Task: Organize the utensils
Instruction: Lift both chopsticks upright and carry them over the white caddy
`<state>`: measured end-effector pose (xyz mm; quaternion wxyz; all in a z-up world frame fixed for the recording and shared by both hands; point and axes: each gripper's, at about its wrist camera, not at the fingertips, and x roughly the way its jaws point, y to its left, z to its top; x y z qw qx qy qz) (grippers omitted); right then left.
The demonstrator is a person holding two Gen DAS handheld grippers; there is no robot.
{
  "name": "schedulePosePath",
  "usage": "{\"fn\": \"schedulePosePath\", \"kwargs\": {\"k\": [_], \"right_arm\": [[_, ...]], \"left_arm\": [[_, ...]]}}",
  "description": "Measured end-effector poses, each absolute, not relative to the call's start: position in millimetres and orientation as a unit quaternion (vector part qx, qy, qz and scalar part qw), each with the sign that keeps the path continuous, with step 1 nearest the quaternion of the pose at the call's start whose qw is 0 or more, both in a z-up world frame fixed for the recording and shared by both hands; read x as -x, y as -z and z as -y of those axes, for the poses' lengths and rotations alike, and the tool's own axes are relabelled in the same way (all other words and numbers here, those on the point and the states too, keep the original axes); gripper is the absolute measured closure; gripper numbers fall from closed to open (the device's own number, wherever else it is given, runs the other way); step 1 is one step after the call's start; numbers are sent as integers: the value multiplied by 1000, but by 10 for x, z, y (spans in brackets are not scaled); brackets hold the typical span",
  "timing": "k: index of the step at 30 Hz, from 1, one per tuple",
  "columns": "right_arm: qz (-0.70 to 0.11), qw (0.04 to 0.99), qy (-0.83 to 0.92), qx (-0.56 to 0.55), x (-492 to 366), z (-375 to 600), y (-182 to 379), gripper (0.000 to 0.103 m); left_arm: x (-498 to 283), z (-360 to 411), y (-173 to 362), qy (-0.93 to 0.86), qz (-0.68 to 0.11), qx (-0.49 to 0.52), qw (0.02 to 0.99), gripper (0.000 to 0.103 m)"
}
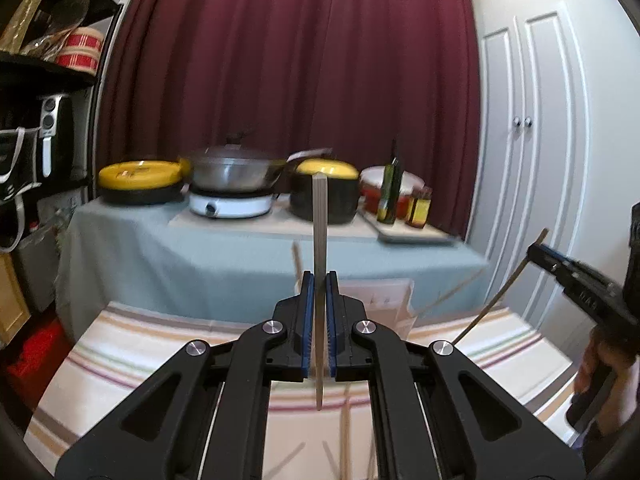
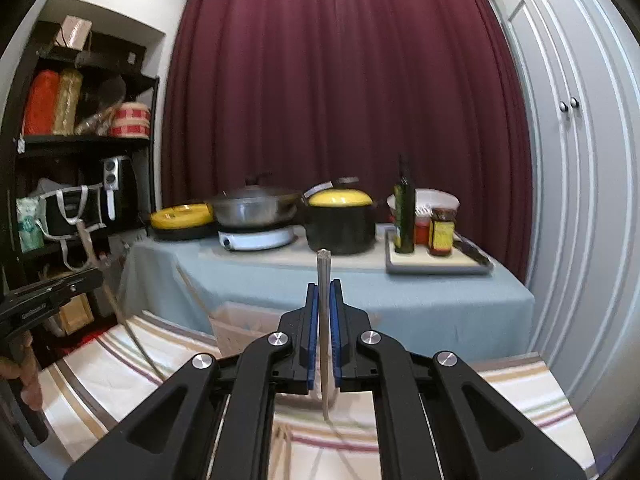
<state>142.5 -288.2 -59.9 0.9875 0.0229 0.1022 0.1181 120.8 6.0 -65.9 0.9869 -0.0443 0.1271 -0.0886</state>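
Left gripper: blue pads pressed together on 1 chopstick, which stands upright between them, its top end above the fingertips and its lower tip hanging over the striped cloth. More sticks lie blurred on the cloth at the near edge; count not readable.

Far behind the striped cloth, a table with a pale blue cover carries, left to right: a flat black pan with yellow lid, a lidded wok on a white burner, a black pot with yellow lid, a dark oil bottle and a jar on a tray. A white open container sits between the 2 tables, at the far edge of the striped cloth.

Right gripper: pads likewise closed on a second chopstick, held upright, tip just above the cloth. In the left wrist view this gripper appears at the far right, a hand around its grip, the stick slanting down to the left.

Maroon curtain at the back; white cupboard doors on the right.
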Motion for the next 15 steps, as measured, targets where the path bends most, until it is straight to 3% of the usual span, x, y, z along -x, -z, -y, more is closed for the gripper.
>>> {"fn": "schedulePosePath", "kwargs": {"k": [8,15], "right_arm": [[-57,988,-137,-28,-1676,2797,245,97],[-60,987,-146,-38,-2060,2749,223,97]], "left_arm": [[-1496,76,178,103,-62,33,992,97],[-1994,157,83,100,-53,32,993,97]]}}
